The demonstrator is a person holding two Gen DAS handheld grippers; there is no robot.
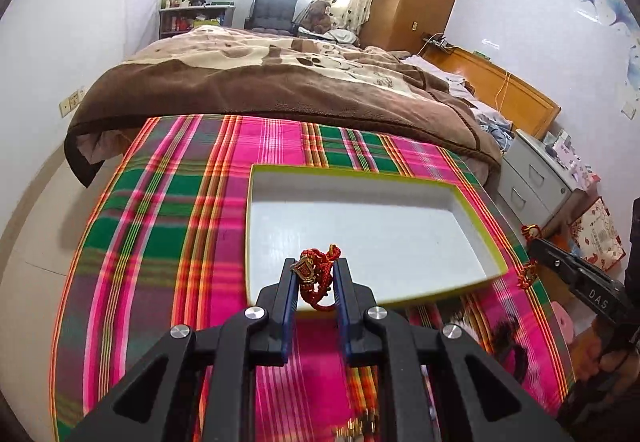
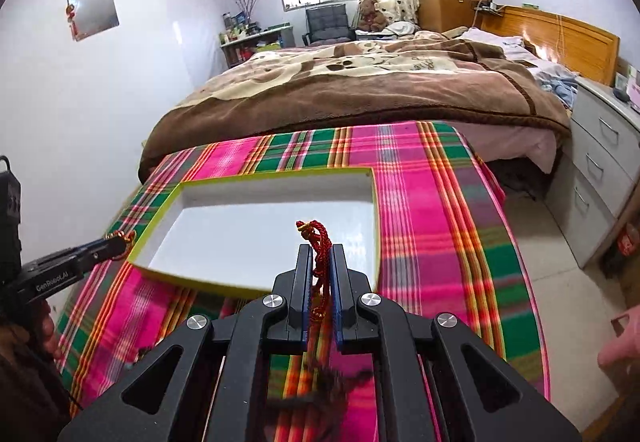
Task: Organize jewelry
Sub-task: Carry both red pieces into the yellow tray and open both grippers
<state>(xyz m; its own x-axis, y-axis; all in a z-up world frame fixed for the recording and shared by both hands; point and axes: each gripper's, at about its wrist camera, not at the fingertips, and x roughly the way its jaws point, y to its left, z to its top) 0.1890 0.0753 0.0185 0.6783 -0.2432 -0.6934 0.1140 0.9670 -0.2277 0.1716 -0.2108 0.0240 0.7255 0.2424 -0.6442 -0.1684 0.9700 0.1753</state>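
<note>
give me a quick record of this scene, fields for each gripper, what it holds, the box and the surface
left gripper: shut on a red cord bracelet with a gold charm
right gripper: shut on a red cord, its lower end hanging blurred
box: open, shallow, white inside, yellow-green rim, nothing in it
surface: plaid cloth, pink and green
background: bed behind the cloth

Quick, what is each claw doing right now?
Left claw: shut on a red braided cord bracelet with a gold charm.
Right claw: shut on a red braided cord.
</note>
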